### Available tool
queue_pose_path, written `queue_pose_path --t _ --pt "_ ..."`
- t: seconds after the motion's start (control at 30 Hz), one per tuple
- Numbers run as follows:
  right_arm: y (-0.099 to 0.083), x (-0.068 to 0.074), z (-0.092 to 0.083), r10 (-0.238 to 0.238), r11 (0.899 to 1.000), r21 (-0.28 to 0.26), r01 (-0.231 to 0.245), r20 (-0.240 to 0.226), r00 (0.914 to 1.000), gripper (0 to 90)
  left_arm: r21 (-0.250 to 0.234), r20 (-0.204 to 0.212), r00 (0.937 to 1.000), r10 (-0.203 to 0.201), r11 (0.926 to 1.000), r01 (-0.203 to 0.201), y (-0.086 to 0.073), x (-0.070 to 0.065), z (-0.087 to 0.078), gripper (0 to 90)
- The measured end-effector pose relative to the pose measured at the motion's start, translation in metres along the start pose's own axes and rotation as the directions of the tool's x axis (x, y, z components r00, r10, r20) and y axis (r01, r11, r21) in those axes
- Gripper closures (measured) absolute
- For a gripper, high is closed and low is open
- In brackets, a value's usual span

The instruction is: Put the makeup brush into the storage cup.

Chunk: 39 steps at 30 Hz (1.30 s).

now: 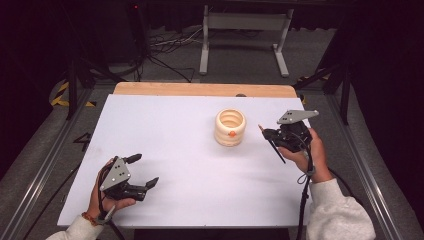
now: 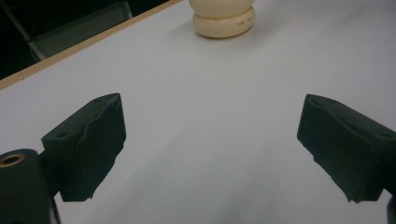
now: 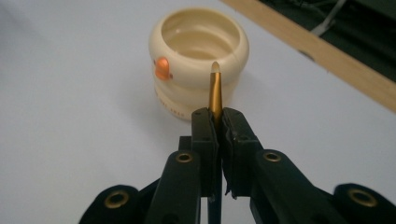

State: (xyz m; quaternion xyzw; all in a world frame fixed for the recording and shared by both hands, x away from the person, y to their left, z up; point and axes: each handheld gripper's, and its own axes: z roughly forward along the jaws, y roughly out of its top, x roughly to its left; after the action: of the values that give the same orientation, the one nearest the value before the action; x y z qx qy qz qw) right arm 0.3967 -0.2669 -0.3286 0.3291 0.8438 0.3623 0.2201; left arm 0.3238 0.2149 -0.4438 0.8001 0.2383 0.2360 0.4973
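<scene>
A cream, ribbed cup point(image 1: 230, 127) with an orange duck beak stands upright on the white table point(image 1: 185, 150), right of centre. In the right gripper view the cup point(image 3: 198, 56) is just beyond my right gripper point(image 3: 218, 116), which is shut on a thin pen with a gold tip point(image 3: 215, 91). From above, the pen point(image 1: 272, 142) slants down from my right gripper point(image 1: 267, 134), held above the table to the right of the cup. My left gripper point(image 1: 142, 171) rests open near the front left, its jaws wide apart with nothing between them point(image 2: 210, 140); the cup point(image 2: 224, 18) lies far ahead.
A wooden strip point(image 1: 205, 90) borders the table's far edge. Beyond it stand a metal frame point(image 1: 245, 35) and cables on the floor. Metal rails run along both sides of the table.
</scene>
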Motion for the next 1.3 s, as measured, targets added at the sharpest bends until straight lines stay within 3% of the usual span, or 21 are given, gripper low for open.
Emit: queue_pose_path --t 0.17,0.33,0.47,0.63,0.7,0.87,0.9,0.97,1.17,1.3 --pt "0.006 0.003 -0.006 0.009 0.992 -0.127 -0.006 0.022 0.9997 84.7 -0.001 -0.003 1.0000 0.000 1.0000 0.000 0.000 0.000 0.000 8.9" --pt "0.011 0.004 -0.009 0.015 0.980 -0.200 -0.011 0.021 0.9997 84.7 -0.004 -0.011 0.9999 -0.007 1.0000 0.007 -0.001 0.000 0.000 8.9" --pt "0.020 0.007 -0.010 0.017 0.963 -0.270 -0.010 0.023 0.9996 84.7 -0.012 -0.003 0.9999 -0.014 0.9998 0.014 -0.002 -0.001 -0.001 8.9" --pt "0.029 0.010 -0.011 0.010 0.936 -0.353 0.000 0.026 0.9996 84.7 -0.029 0.004 0.9999 -0.014 0.9995 0.014 -0.002 -0.003 -0.002 8.8" --pt "0.033 0.011 -0.012 0.006 0.920 -0.392 0.003 0.021 0.9998 84.7 -0.046 0.002 0.9999 -0.012 0.9988 0.012 -0.002 -0.004 -0.003 8.8" --pt "0.041 0.013 -0.013 -0.002 0.901 -0.435 0.009 0.018 0.9998 84.7 -0.076 0.010 0.9997 -0.021 0.9968 0.022 -0.002 -0.003 -0.004 8.2" --pt "0.045 0.014 -0.015 -0.008 0.891 -0.454 0.011 0.008 0.9999 84.7 -0.079 0.009 0.9997 -0.022 0.9966 0.022 -0.002 -0.003 -0.004 8.2" --pt "0.050 0.016 -0.016 -0.012 0.882 -0.471 0.023 0.027 0.9996 84.7 -0.082 0.012 0.9996 -0.027 0.9963 0.028 -0.002 -0.003 -0.004 8.0" --pt "0.059 0.016 -0.014 -0.023 0.836 -0.548 0.021 0.003 0.9997 84.7 -0.116 0.008 0.9998 -0.018 0.9931 0.019 -0.001 -0.003 -0.009 6.6" --pt "0.062 0.016 -0.006 -0.025 0.829 -0.558 0.026 0.009 0.9996 84.6 -0.130 0.009 0.9997 -0.022 0.9913 0.023 -0.002 -0.001 -0.011 5.4"
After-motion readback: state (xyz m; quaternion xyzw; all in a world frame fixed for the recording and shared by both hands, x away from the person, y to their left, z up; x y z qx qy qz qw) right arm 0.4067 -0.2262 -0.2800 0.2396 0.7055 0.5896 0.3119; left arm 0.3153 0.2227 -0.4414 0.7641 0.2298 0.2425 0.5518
